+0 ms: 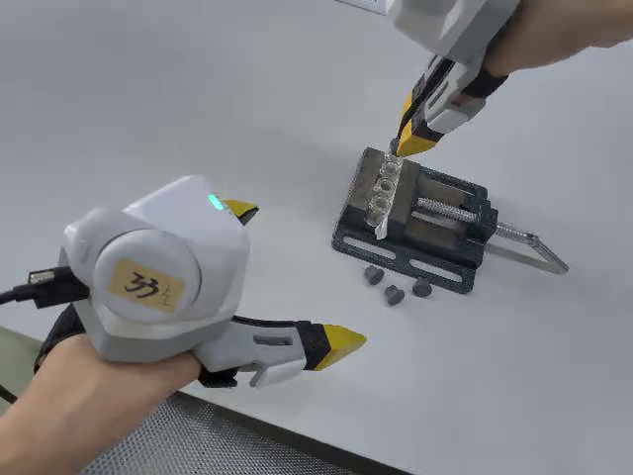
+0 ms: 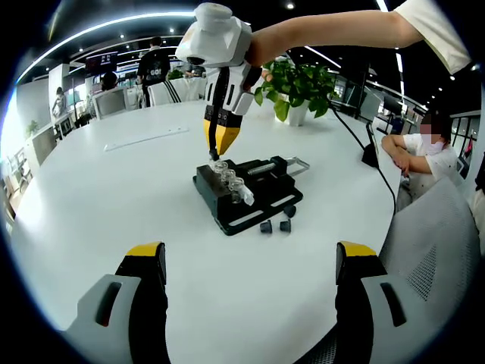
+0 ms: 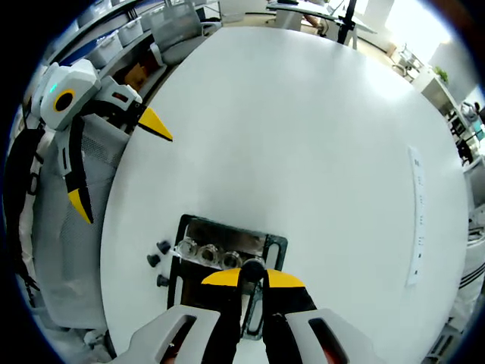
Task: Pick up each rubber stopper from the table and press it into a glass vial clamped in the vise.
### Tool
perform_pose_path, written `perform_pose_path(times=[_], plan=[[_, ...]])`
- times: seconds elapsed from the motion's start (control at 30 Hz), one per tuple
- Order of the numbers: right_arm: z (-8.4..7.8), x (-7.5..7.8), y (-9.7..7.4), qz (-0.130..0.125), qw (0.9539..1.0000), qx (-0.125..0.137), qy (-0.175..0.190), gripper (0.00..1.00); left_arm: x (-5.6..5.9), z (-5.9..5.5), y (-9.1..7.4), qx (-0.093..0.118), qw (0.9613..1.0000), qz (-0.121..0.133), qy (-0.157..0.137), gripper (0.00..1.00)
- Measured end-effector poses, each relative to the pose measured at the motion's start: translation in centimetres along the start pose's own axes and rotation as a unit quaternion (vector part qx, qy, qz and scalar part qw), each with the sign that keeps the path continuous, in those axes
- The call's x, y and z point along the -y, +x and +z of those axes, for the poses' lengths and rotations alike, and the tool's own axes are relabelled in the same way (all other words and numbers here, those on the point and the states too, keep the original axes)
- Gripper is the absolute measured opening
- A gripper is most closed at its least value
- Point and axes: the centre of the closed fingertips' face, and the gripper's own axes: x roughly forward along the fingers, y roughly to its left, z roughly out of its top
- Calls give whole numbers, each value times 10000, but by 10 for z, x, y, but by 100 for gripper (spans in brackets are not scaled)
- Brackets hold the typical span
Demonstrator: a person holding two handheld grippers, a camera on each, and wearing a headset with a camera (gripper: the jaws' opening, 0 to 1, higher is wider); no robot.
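Right gripper (image 3: 254, 279), angled down from above the work: jaws drawn narrow on a small dark rubber stopper (image 3: 252, 267), which is pinched between the yellow tips and poised over the far end of the row of glass vials (image 1: 386, 186). Whether the stopper already touches a vial mouth cannot be told from here. The vials stand upright, side by side, clamped in a black bench vise (image 1: 445, 237) whose screw handle runs off toward the person's right. Just beside the vise's base, on the near side, lie three loose stoppers (image 1: 394, 294) — close together but not touching, on the white table (image 1: 198, 89). Left gripper (image 1: 295, 274), low and near the person, well apart from the vise: jaws spread wide, holding nothing. Handling, as a judgement: the stopper is probably light, soft and somewhat grippy, so it should yield a little under the tips. It is best taken across its broader top part, leaving the narrower plug end free to enter the neck; squeezed too hard, it may skew. The vials are stiff, smooth and fragile — the press should go straight down the vial's axis, since a sideways push could chip a rim or tip the glass in the clamp. The vise looks heavy enough to sit firm without a steadying grip.
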Motion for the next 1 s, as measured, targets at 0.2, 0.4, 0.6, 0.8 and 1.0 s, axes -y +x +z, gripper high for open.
perform_pose_path(times=[0.2, 0.4, 0.6, 0.8, 1.0], plan=[[0, 4, 2, -122, 9992, -20, 389, 4, 0, 0, -1, 14, 10000, 14, -18, 92], [0, 9, 4, -270, 9954, -16, 917, 4, 2, 0, 0, 20, 10000, -5, -21, 92], [0, 7, 4, -310, 9978, -30, 593, 6, 1, 0, 0, 16, 10000, -10, -17, 92], [0, 5, 3, -287, 9989, 42, 371, 7, 0, -1, 0, -4, 10000, 11, -34, 92], [-2, 4, 6, -258, 9996, -7, 90, 11, 0, -3, 1, -32, 10000, -5, -35, 91]])
